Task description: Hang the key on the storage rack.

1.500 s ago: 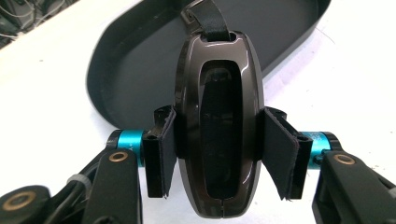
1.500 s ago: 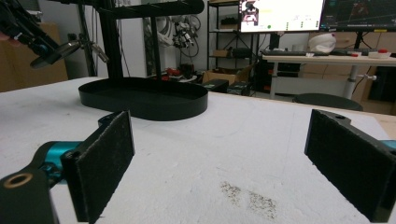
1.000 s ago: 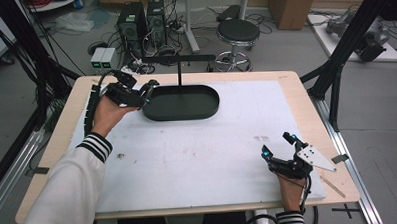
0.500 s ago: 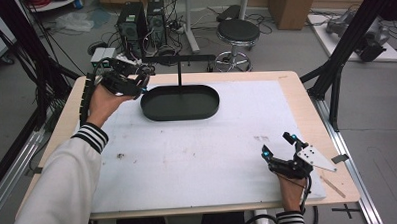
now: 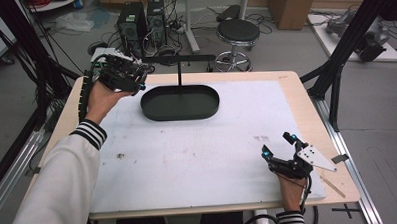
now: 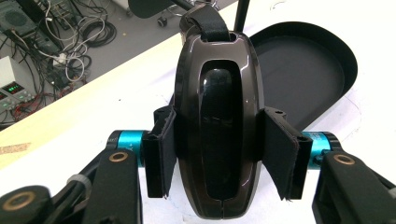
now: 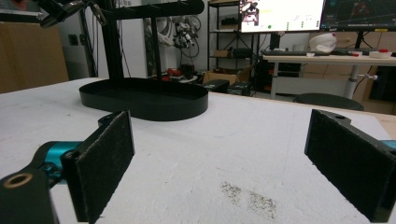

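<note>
The left hand-held gripper grips a glossy dark oval case with a strap, held above the worktop beside the black stand's oval tray; the right hand-held gripper rests released near the worktop's front corner

The far middle of the desk is blocked by the oval tray and its upright T-bar post, while the white mat in front is left open.

Left claw clamped, right claw agape
</note>
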